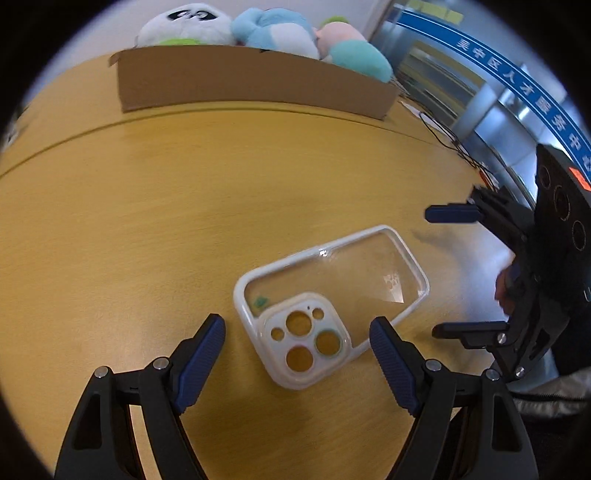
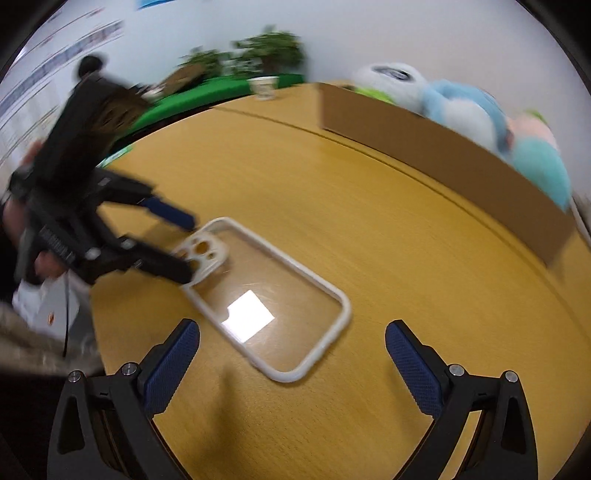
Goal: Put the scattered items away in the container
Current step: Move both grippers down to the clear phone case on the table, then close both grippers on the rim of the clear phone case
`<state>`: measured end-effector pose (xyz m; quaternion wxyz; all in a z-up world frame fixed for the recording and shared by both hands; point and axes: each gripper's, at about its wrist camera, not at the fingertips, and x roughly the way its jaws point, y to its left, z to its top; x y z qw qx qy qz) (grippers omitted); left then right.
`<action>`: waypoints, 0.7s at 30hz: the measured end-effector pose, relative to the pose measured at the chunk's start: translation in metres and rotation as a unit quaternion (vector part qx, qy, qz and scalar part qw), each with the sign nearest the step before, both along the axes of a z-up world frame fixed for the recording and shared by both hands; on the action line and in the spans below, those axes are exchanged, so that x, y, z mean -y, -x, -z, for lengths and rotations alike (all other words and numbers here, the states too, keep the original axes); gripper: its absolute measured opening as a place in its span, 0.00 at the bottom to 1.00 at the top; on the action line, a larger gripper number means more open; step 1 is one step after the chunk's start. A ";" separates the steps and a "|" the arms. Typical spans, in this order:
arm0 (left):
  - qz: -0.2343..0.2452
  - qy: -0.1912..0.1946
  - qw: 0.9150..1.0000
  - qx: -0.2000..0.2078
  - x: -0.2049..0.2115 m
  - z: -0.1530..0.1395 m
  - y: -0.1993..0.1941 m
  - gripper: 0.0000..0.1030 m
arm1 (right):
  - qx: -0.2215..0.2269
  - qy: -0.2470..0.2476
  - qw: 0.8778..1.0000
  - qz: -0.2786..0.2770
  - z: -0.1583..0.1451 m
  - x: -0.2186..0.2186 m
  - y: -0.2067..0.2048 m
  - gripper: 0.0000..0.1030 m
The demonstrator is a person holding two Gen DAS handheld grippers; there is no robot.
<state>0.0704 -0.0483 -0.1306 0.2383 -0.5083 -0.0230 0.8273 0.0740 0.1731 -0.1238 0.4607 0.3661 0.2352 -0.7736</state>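
Case left to box

Plush toys (image 1: 266, 33) fill the box (image 1: 255, 85); the case (image 1: 332, 302) lies on the table (image 1: 147, 221), both my grippers (image 1: 297, 338) (image 2: 291, 341) open, empty.

Even, bright indoor light falls on the wooden counter (image 1: 184, 206), where soft shadows lie under the right gripper at the right of the left wrist view. A white rectangle of glare sits on the clear phone case (image 2: 266, 291) in the right wrist view. That view is smeared by motion blur, worst on the left gripper (image 2: 186, 247) and the plush toys (image 2: 461, 107) at upper right. Fisheye bending curves the counter edges, and dark vignetting rings both frames.
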 end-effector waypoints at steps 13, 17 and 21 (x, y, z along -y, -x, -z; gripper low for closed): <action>0.191 0.072 0.978 -0.039 -0.011 -0.016 0.015 0.78 | 0.026 -0.068 0.973 -0.217 0.025 0.018 0.027 0.83; 0.293 0.112 0.948 -0.062 -0.028 -0.016 0.006 0.78 | 0.025 -0.071 0.971 -0.228 0.026 0.012 0.028 0.83; 0.366 0.132 0.918 -0.072 -0.046 -0.008 0.002 0.80 | 0.025 -0.077 0.968 -0.237 0.026 0.005 0.027 0.83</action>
